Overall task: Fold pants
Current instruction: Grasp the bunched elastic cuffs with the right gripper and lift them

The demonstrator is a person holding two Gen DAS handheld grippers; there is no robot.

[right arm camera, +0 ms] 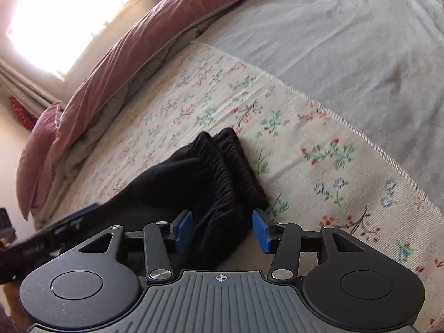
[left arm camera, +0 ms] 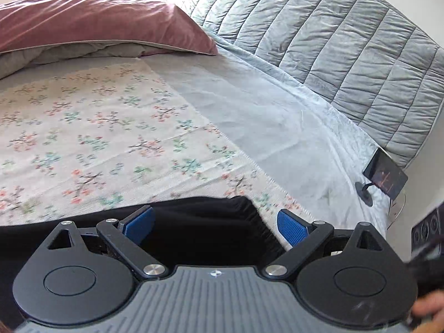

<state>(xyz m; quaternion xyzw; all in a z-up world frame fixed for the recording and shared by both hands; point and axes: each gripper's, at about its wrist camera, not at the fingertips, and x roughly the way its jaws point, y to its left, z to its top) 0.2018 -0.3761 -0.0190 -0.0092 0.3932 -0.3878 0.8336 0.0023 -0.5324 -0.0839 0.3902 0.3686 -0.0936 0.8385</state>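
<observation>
Black pants (right arm camera: 194, 177) lie bunched on a floral cloth (right arm camera: 319, 166) on the bed, the ribbed elastic waistband (right arm camera: 236, 163) at their far end. My right gripper (right arm camera: 223, 229) is open, its blue pads on either side of the waistband's near end, not closed on it. In the left wrist view the pants (left arm camera: 199, 227) fill the space between the fingers of my left gripper (left arm camera: 216, 226), which is wide open above the fabric. The left gripper also shows at the right wrist view's left edge (right arm camera: 69, 227).
The floral cloth (left arm camera: 97, 138) lies on a pale blue bedsheet (left arm camera: 263, 116). A pink pillow (left arm camera: 97, 25) sits at the far side, a grey quilted headboard (left arm camera: 347, 50) to the right. A phone on a stand (left arm camera: 384, 176) stands near the bed's edge. A bright window (right arm camera: 63, 19) is behind the pillows.
</observation>
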